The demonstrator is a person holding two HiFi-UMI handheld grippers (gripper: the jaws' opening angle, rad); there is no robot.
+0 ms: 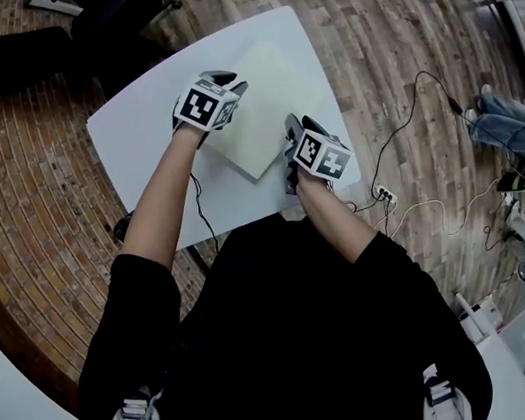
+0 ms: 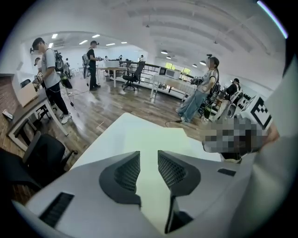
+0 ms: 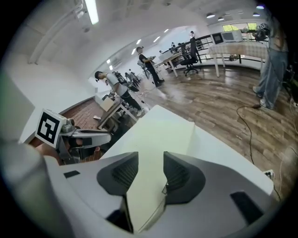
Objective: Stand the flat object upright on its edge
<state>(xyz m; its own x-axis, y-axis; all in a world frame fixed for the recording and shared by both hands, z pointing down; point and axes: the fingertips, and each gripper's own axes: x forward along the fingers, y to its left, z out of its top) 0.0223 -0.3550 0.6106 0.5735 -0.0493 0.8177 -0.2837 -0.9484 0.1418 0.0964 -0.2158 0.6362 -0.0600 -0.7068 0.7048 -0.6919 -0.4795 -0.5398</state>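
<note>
A pale cream square board (image 1: 265,107) lies flat on the white table (image 1: 142,123), turned like a diamond. My left gripper (image 1: 230,87) is at the board's left side and my right gripper (image 1: 290,145) at its near right corner. In the left gripper view the jaws (image 2: 149,160) stand apart with the board (image 2: 153,139) showing in the gap, pads clear of it. In the right gripper view the jaws (image 3: 151,162) are also apart, and the board's (image 3: 158,139) near edge runs between them untouched.
The table's near edge is against the person's body. Cables and a power strip (image 1: 384,193) lie on the wooden floor to the right. A black chair (image 1: 22,55) stands at the far left. A person's legs (image 1: 505,119) are at the right, with other people farther back.
</note>
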